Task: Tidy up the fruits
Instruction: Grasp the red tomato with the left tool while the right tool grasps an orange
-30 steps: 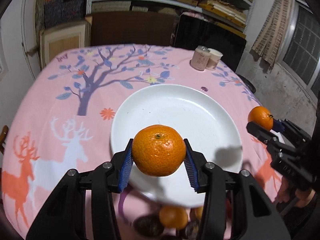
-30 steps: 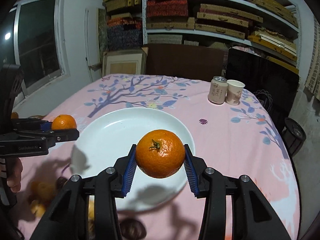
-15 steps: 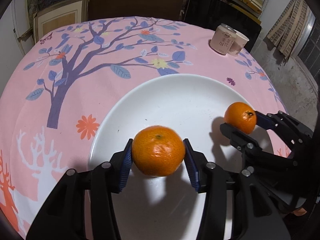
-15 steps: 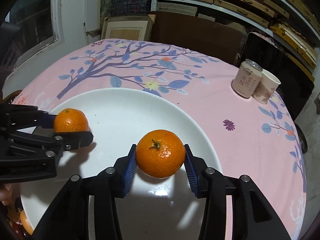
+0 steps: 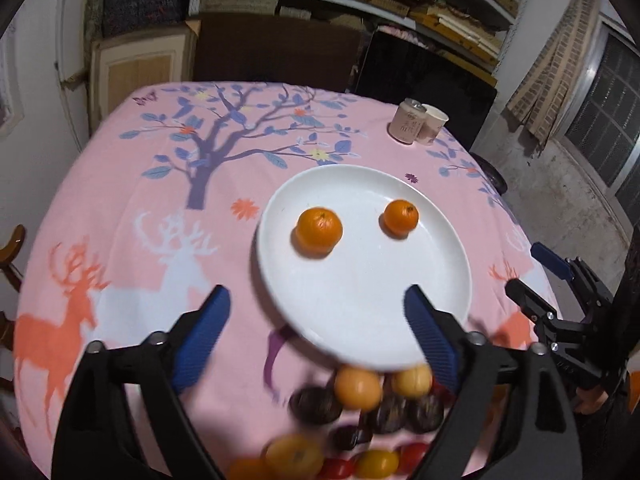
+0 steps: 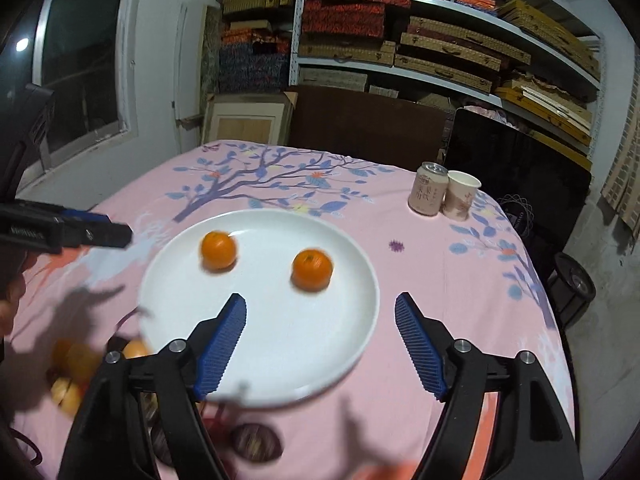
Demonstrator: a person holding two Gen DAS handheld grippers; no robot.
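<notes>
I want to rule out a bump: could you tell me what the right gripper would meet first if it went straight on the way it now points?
Most likely the white plate: the open right gripper looks along its fingers onto its bare near half, short of the two oranges. Height above the plate is unclear.

Both wrist views high, facing forward, sharing plate [image 5: 448,288] [image 6: 360,344]

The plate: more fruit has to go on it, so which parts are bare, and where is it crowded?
The white plate is bare across its near half, below the two oranges, and in the gap between them. Both grippers are open and empty. It is crowded just off the near rim, where the loose fruit pile lies on the tablecloth.
</notes>
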